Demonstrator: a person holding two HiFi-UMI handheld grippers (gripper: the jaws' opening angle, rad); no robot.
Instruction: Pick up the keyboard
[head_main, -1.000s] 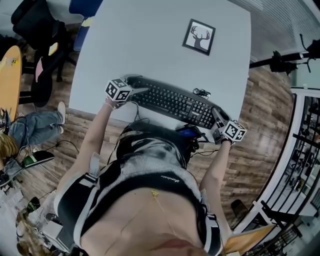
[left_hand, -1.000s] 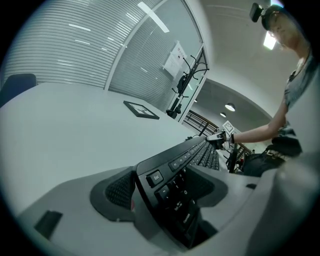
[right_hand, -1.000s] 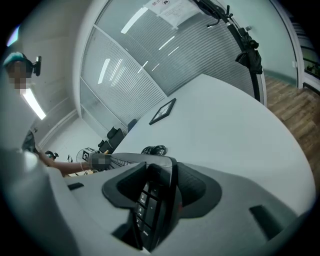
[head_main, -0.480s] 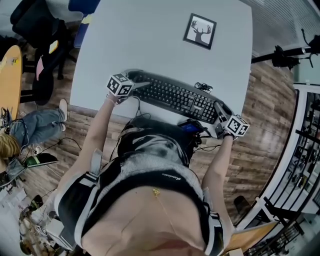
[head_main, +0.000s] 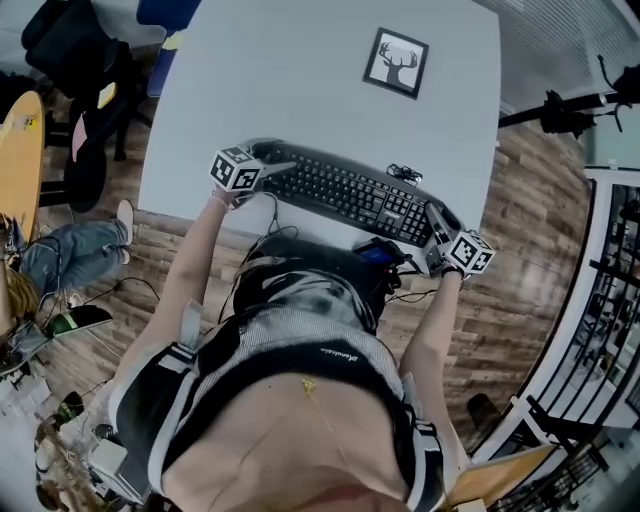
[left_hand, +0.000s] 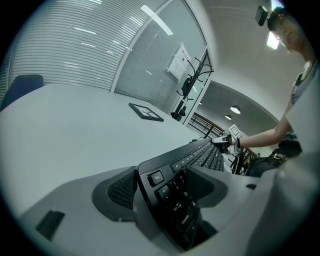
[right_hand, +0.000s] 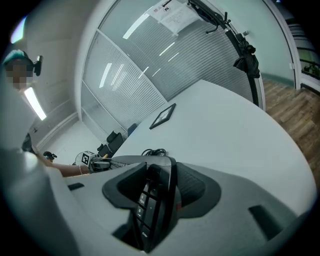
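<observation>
A black keyboard (head_main: 345, 193) lies slantwise along the near edge of the white table (head_main: 300, 80). My left gripper (head_main: 278, 170) is shut on its left end, where the Esc key shows between the pads in the left gripper view (left_hand: 160, 187). My right gripper (head_main: 432, 215) is shut on the right end. The right gripper view shows that end of the keyboard (right_hand: 150, 200) standing edgewise between the two dark pads (right_hand: 192, 187). Whether the keyboard rests on the table or hangs just above it I cannot tell.
A framed deer picture (head_main: 397, 62) lies further back on the table. A small coil of cable (head_main: 403, 178) sits just behind the keyboard. Chairs and a person's legs (head_main: 70, 255) are on the wooden floor at the left. A stand (head_main: 565, 110) and railings are at the right.
</observation>
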